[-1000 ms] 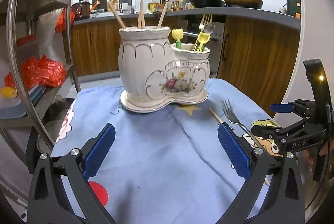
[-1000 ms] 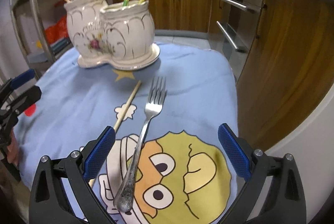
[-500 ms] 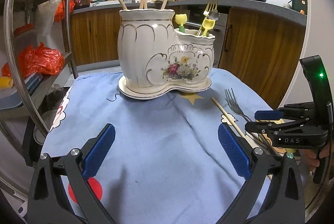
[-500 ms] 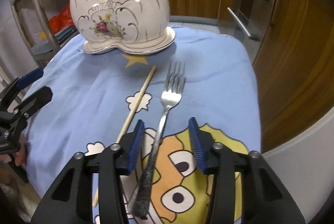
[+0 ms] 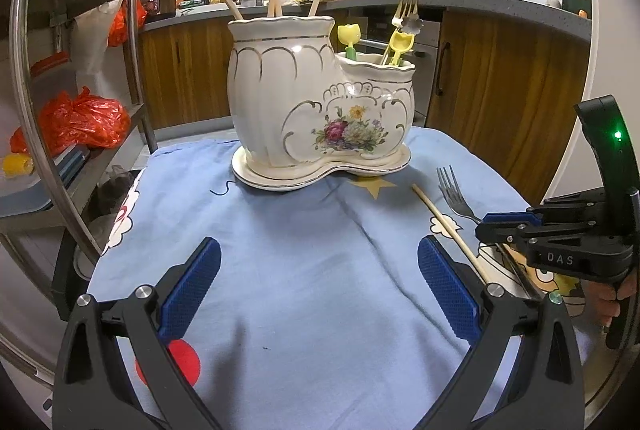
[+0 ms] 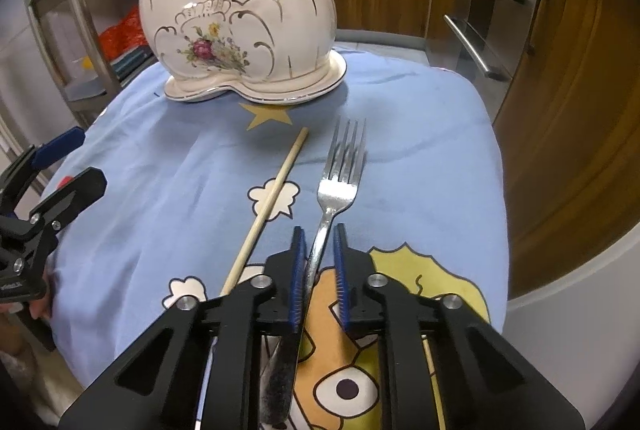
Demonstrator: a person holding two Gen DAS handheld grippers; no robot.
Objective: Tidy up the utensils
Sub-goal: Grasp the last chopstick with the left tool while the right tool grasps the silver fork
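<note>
A metal fork [image 6: 342, 181] lies on the blue cartoon cloth [image 6: 160, 157], tines toward the white floral ceramic utensil holder [image 6: 240, 29]. My right gripper [image 6: 319, 234] straddles the fork's handle; its jaws are closing and a thin gap still shows on the right pad's side. A wooden chopstick [image 6: 272, 201] lies just left of the fork. In the left wrist view the holder [image 5: 320, 109] stands ahead with chopsticks, yellow spoons and a fork in it. My left gripper [image 5: 318, 244] hovers open and empty over the cloth, with the right gripper [image 5: 486, 224] over the fork [image 5: 454, 195].
A metal shelf rack [image 5: 36, 109] with red bags stands left of the table. Wooden cabinets [image 6: 560, 109] and an oven lie right and behind. The cloth's edge [image 6: 496, 189] drops off close to the right of the fork.
My right gripper's jaws have closed from wide apart to a narrow gap around the fork handle, and it has edged forward along the fork. The left gripper has stayed put.
</note>
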